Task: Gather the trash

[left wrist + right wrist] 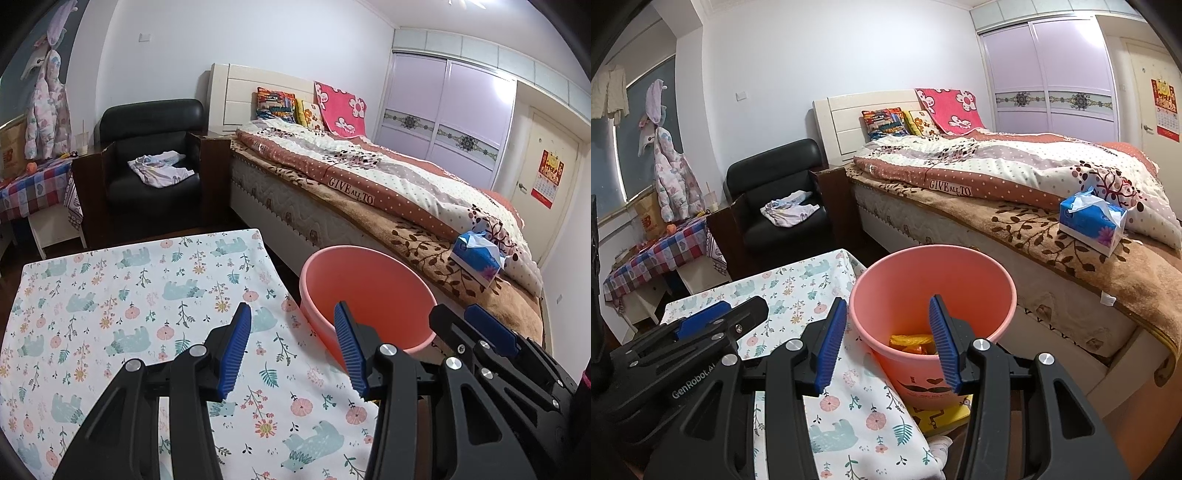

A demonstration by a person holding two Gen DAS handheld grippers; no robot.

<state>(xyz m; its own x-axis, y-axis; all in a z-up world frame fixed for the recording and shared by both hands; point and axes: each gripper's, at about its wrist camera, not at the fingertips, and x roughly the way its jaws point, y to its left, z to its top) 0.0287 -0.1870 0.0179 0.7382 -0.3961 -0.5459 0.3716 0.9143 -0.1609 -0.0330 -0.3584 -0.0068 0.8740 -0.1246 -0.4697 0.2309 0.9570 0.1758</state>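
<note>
- Orange wrappers (pixel 910 341) already lie in the round pink plastic bin (pixel 886 266) beside the bear-print tablecloth (pixel 110 295)
- left gripper (pixel 293 347) and right gripper (pixel 888 341) both gape apart, empty; no further trash visible; collection looks nearly finished

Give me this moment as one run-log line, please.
left gripper: open, empty | right gripper: open, empty | pink bin: beside table, orange wrappers inside | table cloth: no trash seen

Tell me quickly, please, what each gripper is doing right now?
Left gripper: open, holding nothing.
Right gripper: open, holding nothing.
</note>
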